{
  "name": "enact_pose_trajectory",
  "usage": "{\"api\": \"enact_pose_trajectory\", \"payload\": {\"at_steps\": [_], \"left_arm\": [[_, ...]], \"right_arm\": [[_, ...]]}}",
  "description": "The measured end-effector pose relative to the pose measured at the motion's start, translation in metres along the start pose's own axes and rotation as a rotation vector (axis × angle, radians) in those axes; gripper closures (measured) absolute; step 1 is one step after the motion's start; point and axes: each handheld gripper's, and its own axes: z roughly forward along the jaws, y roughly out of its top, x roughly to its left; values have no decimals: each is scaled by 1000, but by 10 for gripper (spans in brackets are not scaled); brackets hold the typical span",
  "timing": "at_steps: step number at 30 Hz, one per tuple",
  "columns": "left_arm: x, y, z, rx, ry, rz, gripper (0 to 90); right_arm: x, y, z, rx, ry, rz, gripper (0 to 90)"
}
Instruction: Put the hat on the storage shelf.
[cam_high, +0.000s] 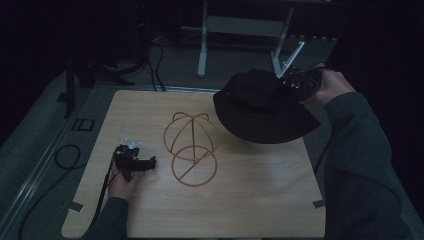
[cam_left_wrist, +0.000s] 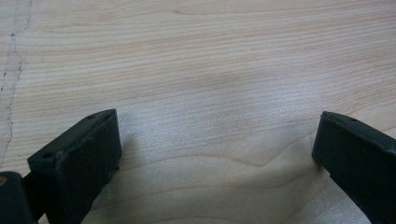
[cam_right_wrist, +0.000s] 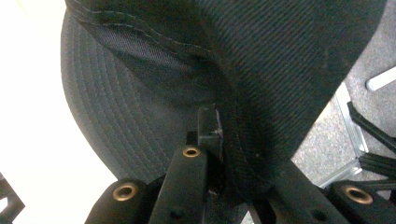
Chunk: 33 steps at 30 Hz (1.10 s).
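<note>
A black bucket hat (cam_high: 260, 107) hangs in the air over the table's far right corner, and my right gripper (cam_high: 292, 86) is shut on its crown. In the right gripper view the dark fabric of the hat (cam_right_wrist: 261, 51) is pinched between the jaws of the right gripper (cam_right_wrist: 224, 140), with the stitched brim spread to the left. A yellow wire hat stand (cam_high: 191, 147), a dome on a ring base, stands mid-table just left of the hat. My left gripper (cam_high: 150, 163) rests on the table near the stand, open (cam_left_wrist: 217, 154), nothing between its jaws.
The light wooden table (cam_high: 250, 200) has bare room in front and to the right of the stand. Black cables (cam_high: 65, 155) lie on the floor at left. A white metal frame (cam_high: 240, 30) stands beyond the far edge.
</note>
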Motion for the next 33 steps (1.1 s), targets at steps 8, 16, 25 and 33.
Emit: {"api": "enact_pose_trajectory", "payload": {"at_steps": [8, 16, 25, 33], "left_arm": [[0, 0, 0, 0, 0, 1, 15], [0, 0, 0, -2, 0, -1, 15], [0, 0, 0, -2, 1, 0, 15], [0, 0, 0, -2, 0, 0, 15]], "right_arm": [[-1, 2, -13, -59, 13, 6, 878], [-1, 3, -22, -99, 26, 2, 878], [0, 9, -33, -146, 42, -13, 879], [3, 13, -42, -172, 48, -26, 878]]}}
